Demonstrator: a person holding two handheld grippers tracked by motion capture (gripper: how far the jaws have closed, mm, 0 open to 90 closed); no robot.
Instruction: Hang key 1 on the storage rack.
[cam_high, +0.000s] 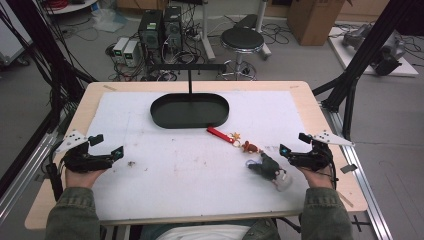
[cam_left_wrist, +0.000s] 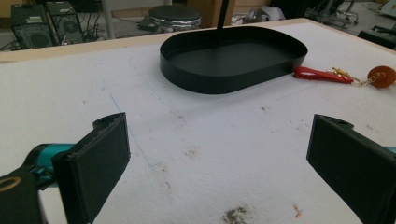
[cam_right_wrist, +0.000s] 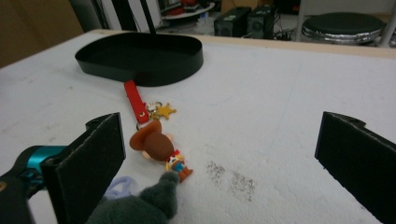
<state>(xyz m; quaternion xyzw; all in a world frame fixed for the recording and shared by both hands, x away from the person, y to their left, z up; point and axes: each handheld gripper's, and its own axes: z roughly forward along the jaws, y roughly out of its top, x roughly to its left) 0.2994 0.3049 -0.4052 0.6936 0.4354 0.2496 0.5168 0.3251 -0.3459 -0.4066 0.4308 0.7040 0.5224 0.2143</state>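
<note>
A black oval tray (cam_high: 159, 118) sits at the back middle of the white mat. Just in front of it and to the right lies a keychain: a red strap (cam_high: 220, 134), a gold star (cam_high: 236, 135) and a small brown-hatted figure (cam_high: 250, 147). A grey plush toy (cam_high: 267, 166) lies beside that figure. My left gripper (cam_high: 107, 145) rests open at the mat's left, nothing between its fingers; ahead of it I see the tray (cam_left_wrist: 224, 79) and red strap (cam_left_wrist: 322, 74). My right gripper (cam_high: 294, 143) is open just right of the plush. The figure (cam_right_wrist: 156, 144) and plush (cam_right_wrist: 140, 205) lie by its left jaw, untouched.
A thin black post (cam_high: 190, 80) rises behind the tray. The white mat (cam_high: 175, 170) covers most of the wooden table (cam_high: 320, 115). Black frame struts (cam_high: 360, 55) stand at both table sides. A stool (cam_high: 242, 40) and computer towers (cam_high: 160, 27) are on the floor beyond.
</note>
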